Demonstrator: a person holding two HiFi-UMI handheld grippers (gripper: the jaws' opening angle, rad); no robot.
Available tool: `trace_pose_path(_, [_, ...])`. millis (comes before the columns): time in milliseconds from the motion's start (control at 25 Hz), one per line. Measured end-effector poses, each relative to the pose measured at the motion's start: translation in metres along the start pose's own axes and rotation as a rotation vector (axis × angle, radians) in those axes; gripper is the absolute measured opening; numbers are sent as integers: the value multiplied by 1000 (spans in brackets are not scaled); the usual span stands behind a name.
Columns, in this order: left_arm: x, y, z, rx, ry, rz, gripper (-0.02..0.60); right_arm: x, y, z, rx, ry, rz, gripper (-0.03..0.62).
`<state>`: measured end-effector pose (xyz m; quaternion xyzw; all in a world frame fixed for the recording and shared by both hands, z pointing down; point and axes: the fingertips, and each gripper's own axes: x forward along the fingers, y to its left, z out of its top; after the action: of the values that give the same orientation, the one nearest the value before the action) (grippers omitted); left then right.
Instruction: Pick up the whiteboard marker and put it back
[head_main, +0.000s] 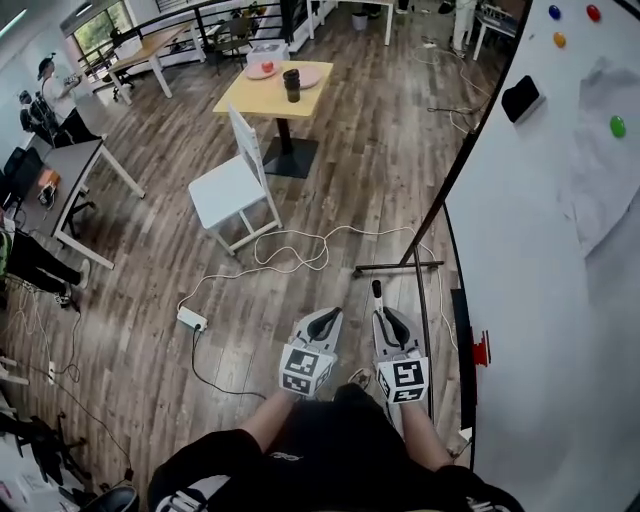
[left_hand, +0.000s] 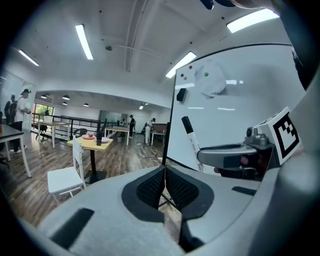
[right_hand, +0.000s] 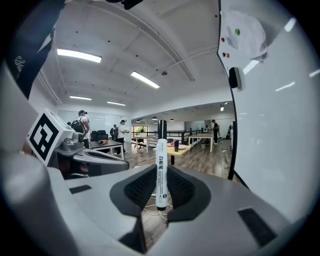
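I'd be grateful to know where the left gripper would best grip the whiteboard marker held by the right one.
Probably the white barrel between the black cap and the fingers of the right gripper, approached from the left: the whiteboard marker stands upright, lower barrel clamped, leaving that stretch free.

Two tongs (head_main: 328, 314) (head_main: 388, 314), one marker (right_hand: 161, 165), four magnets (head_main: 617, 126), one chair (head_main: 235, 185).

Left gripper (head_main: 325, 320): jaws pressed together, nothing between them. Right gripper (head_main: 390, 322): jaws clamped on the whiteboard marker (right_hand: 160, 165), its black cap end jutting forward past the tips. Both grippers sit side by side, near each other, aimed forward and slightly down. Bare forearms (head_main: 262, 428) reach out from a black-clad torso.
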<state>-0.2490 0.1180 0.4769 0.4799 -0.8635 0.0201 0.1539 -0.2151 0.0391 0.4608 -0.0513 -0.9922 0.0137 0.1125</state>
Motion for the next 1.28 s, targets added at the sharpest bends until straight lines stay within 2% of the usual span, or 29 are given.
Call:
trace_pose_path(240, [45,-20,0,26,45,-42,9,7,-60,-12,-30,18,-39,57])
trace_pose_path(480, [66,-21,-10,23,100,-96,9,9,-74,-30,13,66,-88,57])
trace_pose_path(680, [103,-18,-13,20,132,-198,9,21,-96,-50,61,133,-161,57])
trace_pose_path(840, [146,-21,-14,42,158,-356,9,31,-121,-60,48,200,-278,57])
trace_pose_path(1000, [176,-34,-14,95,185,-568,9,29,-134,-73,70,286,-447,57])
trace_pose_path(1120, [194,-38,-17,111,209,-686,9,23,-142,-86,51,367,-581,57])
trace_pose_path(1280, [209,-58,-34,148,267,-844,9,-8,-150,-94,92,431,-755,57])
